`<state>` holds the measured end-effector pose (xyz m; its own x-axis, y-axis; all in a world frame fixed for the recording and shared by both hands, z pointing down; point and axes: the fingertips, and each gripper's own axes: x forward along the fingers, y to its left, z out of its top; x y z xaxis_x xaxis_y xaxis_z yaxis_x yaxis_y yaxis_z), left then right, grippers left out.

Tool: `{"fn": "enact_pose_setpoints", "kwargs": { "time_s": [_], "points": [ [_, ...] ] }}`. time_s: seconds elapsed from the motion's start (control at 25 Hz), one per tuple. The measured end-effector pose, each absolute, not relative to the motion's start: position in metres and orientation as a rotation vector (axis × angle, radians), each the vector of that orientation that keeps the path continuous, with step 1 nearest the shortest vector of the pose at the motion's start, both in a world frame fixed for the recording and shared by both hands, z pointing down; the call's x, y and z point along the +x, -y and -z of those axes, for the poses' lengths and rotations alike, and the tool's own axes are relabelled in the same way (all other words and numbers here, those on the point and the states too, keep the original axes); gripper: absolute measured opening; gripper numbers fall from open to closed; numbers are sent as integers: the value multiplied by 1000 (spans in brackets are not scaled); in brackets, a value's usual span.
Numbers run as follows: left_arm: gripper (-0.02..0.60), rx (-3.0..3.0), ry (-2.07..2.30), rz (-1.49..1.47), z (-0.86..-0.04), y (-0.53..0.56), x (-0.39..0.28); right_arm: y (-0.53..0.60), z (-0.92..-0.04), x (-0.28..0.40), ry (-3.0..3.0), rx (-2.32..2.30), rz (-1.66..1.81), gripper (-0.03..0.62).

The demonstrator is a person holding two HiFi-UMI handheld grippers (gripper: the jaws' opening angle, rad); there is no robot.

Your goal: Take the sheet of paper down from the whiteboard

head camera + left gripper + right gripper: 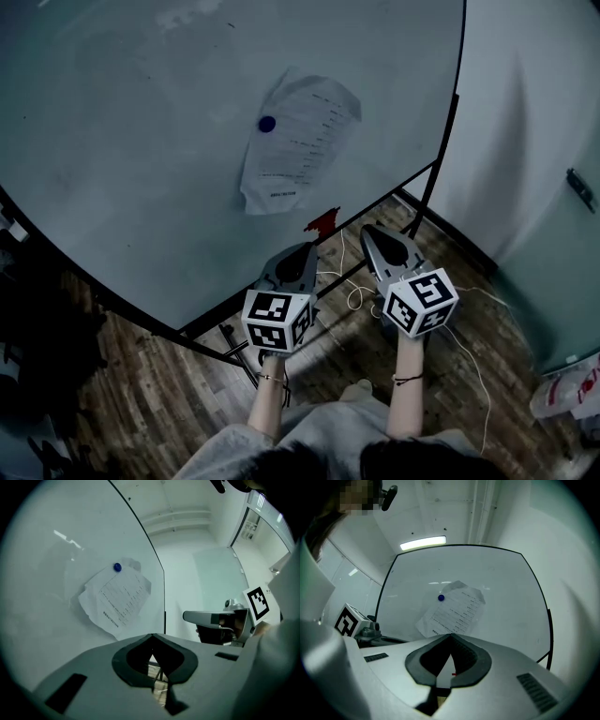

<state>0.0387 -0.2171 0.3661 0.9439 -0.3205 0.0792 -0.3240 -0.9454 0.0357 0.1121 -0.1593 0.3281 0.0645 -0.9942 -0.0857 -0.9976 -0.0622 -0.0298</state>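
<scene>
A crumpled printed sheet of paper (pixel 302 141) hangs on the whiteboard (pixel 141 141), pinned near its upper left corner by a round blue magnet (pixel 267 123). Both grippers are held below the board's lower edge, apart from the sheet. My left gripper (pixel 310 246) is shut, jaws meeting at the tip with nothing between them. My right gripper (pixel 367 228) is shut and empty too. The left gripper view has the paper (pixel 117 599) and magnet (pixel 117 567) up to the left of my left gripper (pixel 152 635). In the right gripper view the paper (pixel 452 609) lies straight beyond my right gripper (pixel 451 635).
A small red object (pixel 322 222) sits at the board's lower edge between the grippers. The board's black stand legs (pixel 433 178) and white cables (pixel 356 298) are on the wooden floor. A white wall is at right, with a plastic bag (pixel 572 389) on the floor.
</scene>
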Motion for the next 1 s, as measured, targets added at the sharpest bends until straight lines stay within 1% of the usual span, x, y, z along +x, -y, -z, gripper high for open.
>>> {"fn": "enact_pose_setpoints", "kwargs": {
  "time_s": [0.68, 1.0],
  "points": [
    [5, 2958, 731, -49, -349, 234, 89, 190, -321, 161, -2337, -2001, -47, 0],
    [3, 2951, 889, -13, -341, 258, 85, 215, -324, 172, -2381, -1928, -38, 0]
  ]
}}
